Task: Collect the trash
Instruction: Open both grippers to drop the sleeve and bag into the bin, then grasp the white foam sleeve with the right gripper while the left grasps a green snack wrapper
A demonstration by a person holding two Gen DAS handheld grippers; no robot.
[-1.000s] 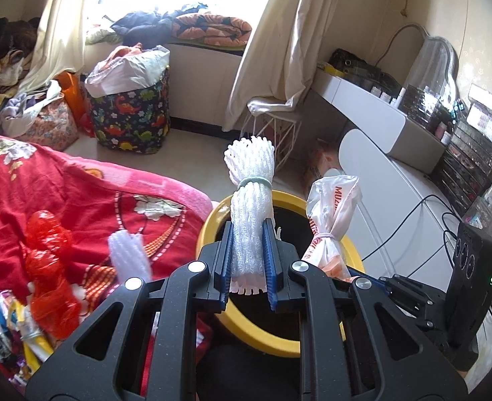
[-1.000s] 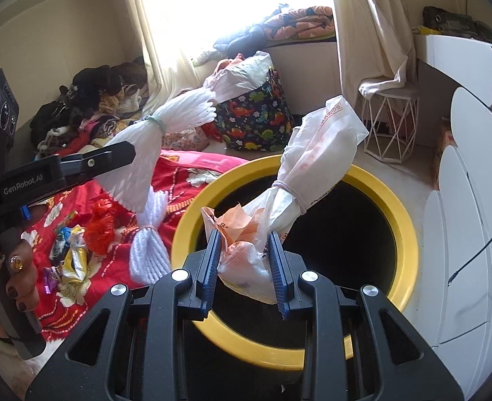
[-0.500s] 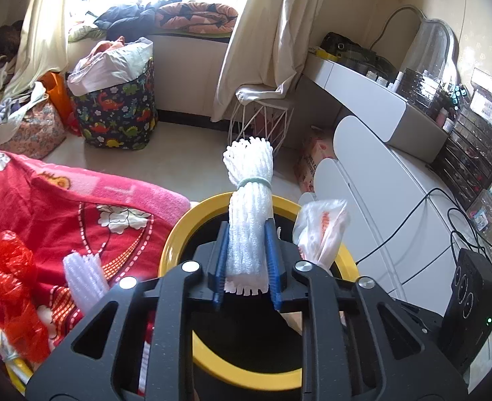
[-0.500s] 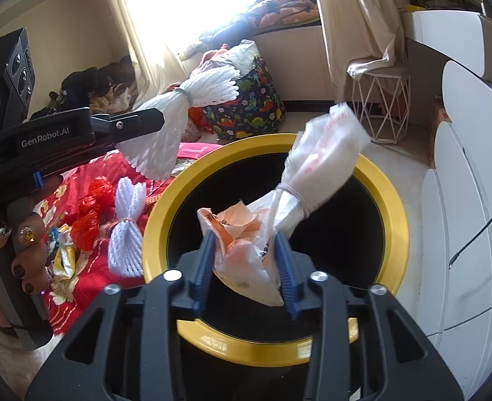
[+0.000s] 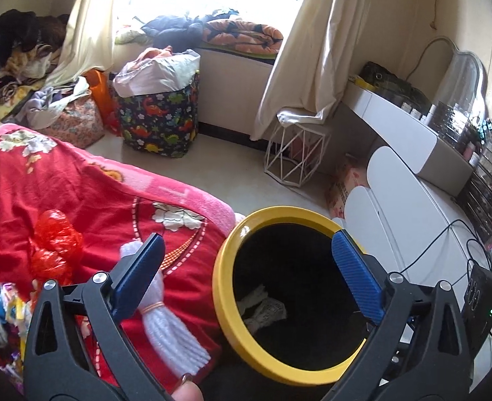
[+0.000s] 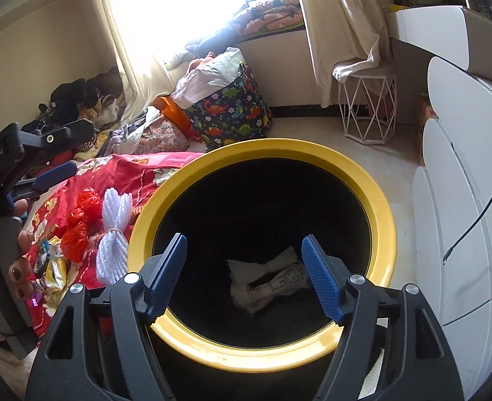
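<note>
Both bundles now lie at the bottom of the round black bin with the yellow rim (image 6: 262,361): a white foam-net sleeve (image 6: 262,264) and a knotted white plastic bag with print (image 6: 272,287), touching each other. The left hand-held gripper (image 5: 246,277) hangs over the bin's near edge, its jaws just opened wide with nothing between them; the right hand-held gripper (image 6: 244,277) has likewise just been opening and holds nothing.

More trash waits on the red flowered blanket (image 5: 79,200) just beside the bin: a white foam-net bundle tied at its middle with a rubber band (image 5: 165,320), a crumpled red plastic bag (image 5: 55,247), and shiny snack wrappers (image 6: 53,264) near the blanket's edge. All of it looks light, soft and springy. The foam bundle is probably best pinched at its banded waist, where it is narrowest and will not splay. The red bag should crush easily but may slip; a bite into its bunched folds seems safest. The wrappers lie flat and could be hard to lift.

The bin's mouth is wide and unobstructed, with white rounded cabinets (image 6: 463,200) close on the right.
</note>
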